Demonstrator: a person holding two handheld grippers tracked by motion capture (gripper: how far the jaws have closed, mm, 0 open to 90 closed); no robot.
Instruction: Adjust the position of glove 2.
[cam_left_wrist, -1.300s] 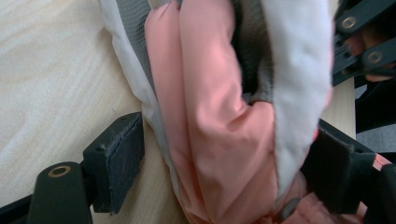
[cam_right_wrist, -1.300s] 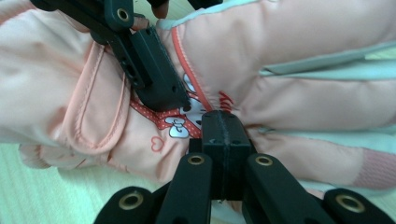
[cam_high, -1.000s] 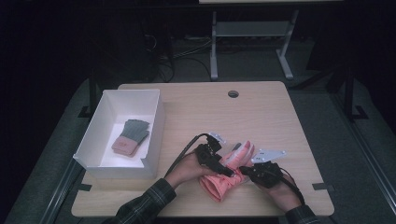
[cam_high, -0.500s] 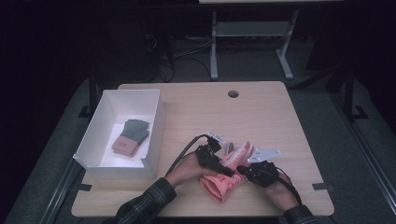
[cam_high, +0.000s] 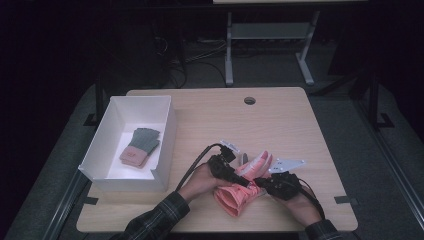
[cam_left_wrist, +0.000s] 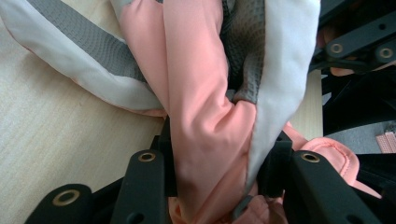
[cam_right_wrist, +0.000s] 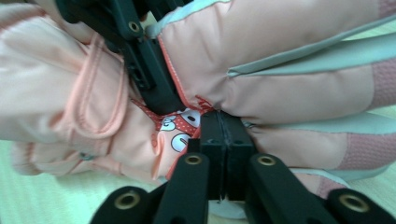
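Right of the white box (cam_high: 165, 145), keep R tongs (cam_right_wrist: 219, 126) pinched on pink glove (cam_high: 240, 192); L tongs (cam_left_wrist: 217, 149), just closing, grip its finger w/o slipping.

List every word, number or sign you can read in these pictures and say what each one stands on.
"GO": white bubble letters on the red dotted patch of the pink glove, partly hidden behind the right tool, so the word may be cut off.
Label on the small glove in the white box: too small to read.
White tag by the left tool: blurred, unreadable.
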